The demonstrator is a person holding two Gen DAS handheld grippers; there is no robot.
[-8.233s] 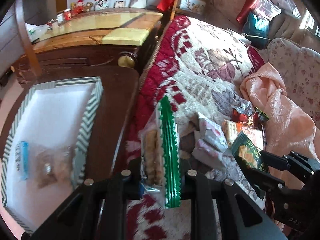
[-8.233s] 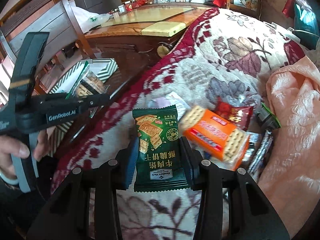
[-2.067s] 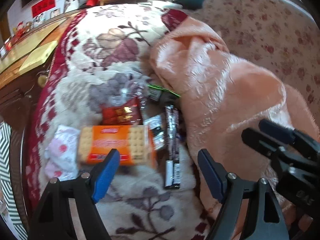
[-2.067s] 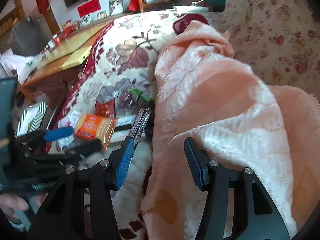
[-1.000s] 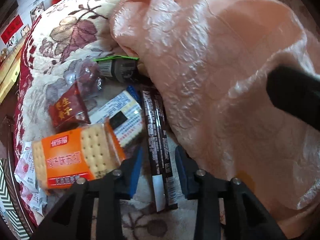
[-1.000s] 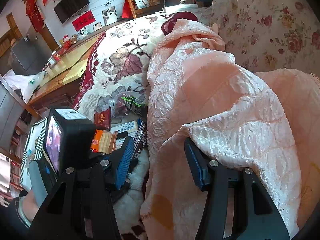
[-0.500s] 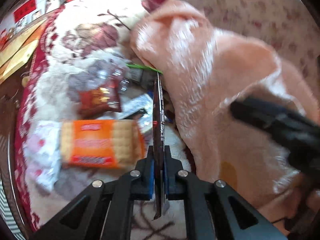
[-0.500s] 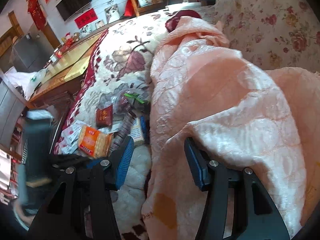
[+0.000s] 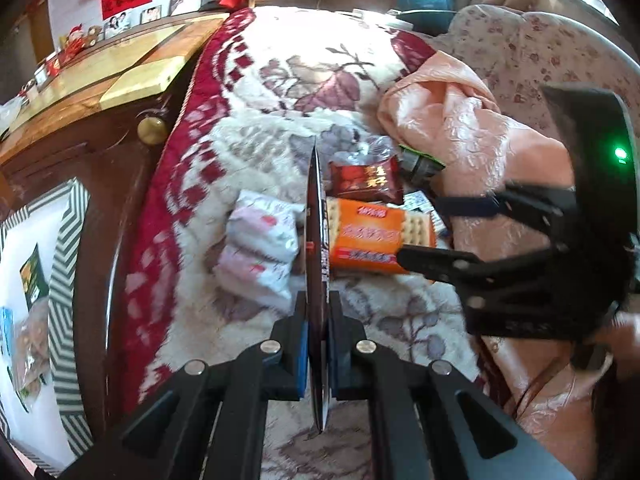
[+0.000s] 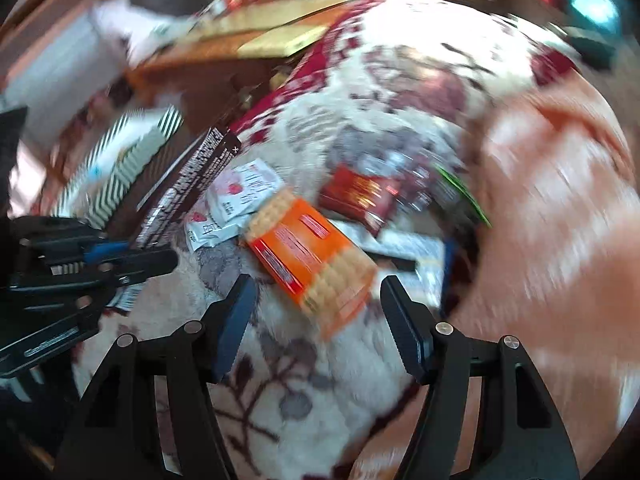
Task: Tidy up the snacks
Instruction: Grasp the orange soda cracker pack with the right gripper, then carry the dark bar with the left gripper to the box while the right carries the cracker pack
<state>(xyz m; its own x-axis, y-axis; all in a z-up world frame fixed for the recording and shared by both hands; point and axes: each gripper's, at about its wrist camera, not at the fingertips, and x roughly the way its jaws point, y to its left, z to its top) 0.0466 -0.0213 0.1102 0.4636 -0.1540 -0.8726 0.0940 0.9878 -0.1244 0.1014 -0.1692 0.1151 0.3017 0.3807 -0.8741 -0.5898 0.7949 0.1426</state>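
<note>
My left gripper [image 9: 316, 344] is clamped on a long dark snack bar [image 9: 315, 240], held edge-on so that its own camera shows little more than a thin blade rising from between the pads. The right wrist view gives what that one cannot: the flat face of the bar, dark with white print, slanting up and away from the left gripper at the left edge of the picture.

My right gripper [image 10: 316, 312] has just been opening and stands wide with nothing pressed between its pads. It hangs just above the orange cracker pack [image 10: 310, 256], which lies on the floral blanket [image 9: 280, 92]. The left wrist view shows it from the side, one finger at the right end of the pack.

Beside the cracker pack, on the blanket, lie a white-and-pink packet [image 9: 260, 248] and a red packet [image 9: 366, 178]; the peach blanket [image 9: 452, 128] is heaped just beyond them. Only the left view sharply shows the striped tray [image 9: 64, 264], well away from the cracker pack on the dark table, with a green packet [image 9: 34, 276] and some clear bags in it.
</note>
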